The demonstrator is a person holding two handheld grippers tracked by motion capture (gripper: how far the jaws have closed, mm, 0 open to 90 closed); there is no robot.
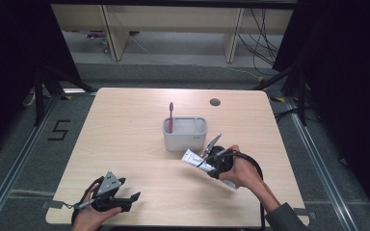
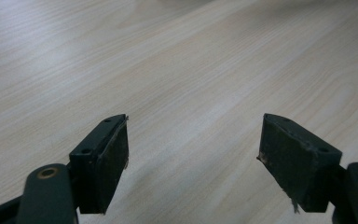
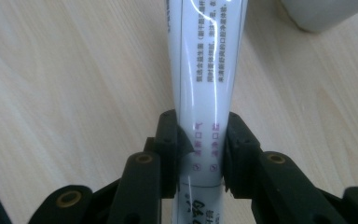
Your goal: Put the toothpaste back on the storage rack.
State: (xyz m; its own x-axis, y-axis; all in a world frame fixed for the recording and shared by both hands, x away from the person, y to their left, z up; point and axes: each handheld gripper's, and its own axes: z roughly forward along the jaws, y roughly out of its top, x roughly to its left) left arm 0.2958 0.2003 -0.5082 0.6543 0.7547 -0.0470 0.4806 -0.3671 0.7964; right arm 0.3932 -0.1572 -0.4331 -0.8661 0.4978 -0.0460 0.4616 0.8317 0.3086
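A: The right gripper (image 3: pixel 198 144) has its jaws clamped on the white toothpaste tube (image 3: pixel 205 70), one pad pressing each flank near the lower end.

B: From the high view that tube (image 1: pixel 192 158) sits just in front of the white holder (image 1: pixel 185 134), slanting across the table (image 1: pixel 125 144), with the right gripper (image 1: pixel 211 155) over its near part.

A: The pink toothbrush (image 1: pixel 170 117) stands upright in the holder's left side. The likely job is getting the tube in beside it.

B: And the left gripper (image 1: pixel 125 202)?

A: Parked at the near edge. In its own view the jaws stand wide apart with nothing between them but bare wood.

B: So where's the danger?

A: The grip. A tube is soft and slick; the pads could squeeze it thin and let it slide out, or pivot so the long free end droops.

B: The holder's corner (image 3: pixel 317 14) is close too.

A: Right, swing that free end carelessly and it could clip the rim, nudging the holder or knocking the toothbrush. And if the tube comes in tilted, it may catch on the rim instead of dropping in.
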